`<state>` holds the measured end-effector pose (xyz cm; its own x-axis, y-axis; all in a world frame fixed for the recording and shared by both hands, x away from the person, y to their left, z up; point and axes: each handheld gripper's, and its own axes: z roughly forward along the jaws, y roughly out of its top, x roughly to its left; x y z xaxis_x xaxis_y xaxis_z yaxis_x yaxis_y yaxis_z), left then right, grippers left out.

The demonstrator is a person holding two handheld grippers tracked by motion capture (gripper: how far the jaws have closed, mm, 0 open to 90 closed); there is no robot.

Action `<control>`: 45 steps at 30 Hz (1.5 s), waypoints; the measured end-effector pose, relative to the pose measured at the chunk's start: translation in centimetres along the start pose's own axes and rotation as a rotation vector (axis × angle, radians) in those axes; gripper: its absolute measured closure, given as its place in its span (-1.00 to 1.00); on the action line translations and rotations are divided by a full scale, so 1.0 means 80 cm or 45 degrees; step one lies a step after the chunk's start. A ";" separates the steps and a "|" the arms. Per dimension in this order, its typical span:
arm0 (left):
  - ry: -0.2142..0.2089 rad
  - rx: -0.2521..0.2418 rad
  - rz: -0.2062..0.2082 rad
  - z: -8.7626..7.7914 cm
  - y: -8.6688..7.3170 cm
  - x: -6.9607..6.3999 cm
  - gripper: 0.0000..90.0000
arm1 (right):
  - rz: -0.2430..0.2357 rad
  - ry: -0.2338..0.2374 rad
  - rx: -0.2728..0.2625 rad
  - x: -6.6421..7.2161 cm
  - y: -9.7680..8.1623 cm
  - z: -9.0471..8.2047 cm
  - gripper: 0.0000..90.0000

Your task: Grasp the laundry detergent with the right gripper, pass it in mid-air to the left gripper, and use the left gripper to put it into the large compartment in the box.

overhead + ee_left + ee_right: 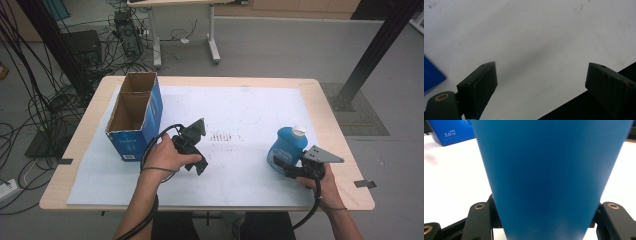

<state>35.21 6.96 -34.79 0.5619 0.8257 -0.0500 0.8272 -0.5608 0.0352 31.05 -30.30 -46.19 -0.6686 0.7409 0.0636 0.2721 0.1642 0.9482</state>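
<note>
A blue bottle (287, 145) with a white cap (299, 131) stands on the white mat at the right of the table. My right gripper (284, 167) is shut on its lower body, one jaw on each side. In the right gripper view the bottle (549, 175) is very close, and the right gripper (546, 222) clamps its base. My left gripper (199, 164) hovers over the mat left of centre, held in a hand and tilted down. In the left gripper view, the left gripper (541, 75) stands open with nothing but white mat between its jaws.
An open blue cardboard box (135, 116) with two compartments stands at the table's left back; it is also in the right gripper view (451, 131) and, as a corner (431, 77), in the left gripper view. The white mat (250, 107) covers most of the wooden table.
</note>
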 end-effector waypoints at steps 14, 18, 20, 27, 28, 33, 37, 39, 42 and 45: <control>-0.024 -0.007 0.153 -0.036 0.007 -0.003 -0.76 | 0.012 0.150 0.036 0.000 0.018 0.026 -0.11; -0.013 0.007 0.199 -0.043 0.006 -0.003 -0.76 | 0.016 0.228 0.018 0.000 0.032 0.038 -0.11; -0.022 0.007 0.208 -0.045 0.006 -0.002 -0.76 | -0.001 0.261 0.014 0.001 0.040 0.043 -0.11; -0.039 -0.009 0.250 -0.058 0.004 0.000 -0.76 | -0.050 0.391 0.023 0.013 0.064 0.057 -0.11; -0.043 -0.012 0.261 -0.061 0.004 0.000 -0.76 | -0.056 0.406 0.025 0.015 0.067 0.059 -0.11; -0.031 -0.012 0.306 -0.072 0.004 -0.002 -0.76 | -0.074 0.485 0.022 0.026 0.081 0.070 -0.11; -0.037 -0.016 0.358 -0.086 0.004 -0.007 -0.76 | -0.099 0.542 0.018 0.035 0.093 0.077 -0.11; -0.039 -0.025 0.380 -0.094 0.004 -0.009 -0.76 | -0.114 0.567 0.021 0.039 0.099 0.081 -0.11; -0.035 -0.041 0.406 -0.108 0.005 -0.011 -0.76 | -0.133 0.600 0.027 0.045 0.106 0.085 -0.11; -0.030 -0.056 0.433 -0.120 0.006 -0.013 -0.76 | -0.150 0.626 0.030 0.050 0.110 0.089 -0.11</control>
<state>35.02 6.42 -25.17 0.8059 0.5898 -0.0515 0.5918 -0.8003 0.0967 35.69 -21.24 -39.79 -0.9409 0.3232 0.1008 0.1867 0.2470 0.9509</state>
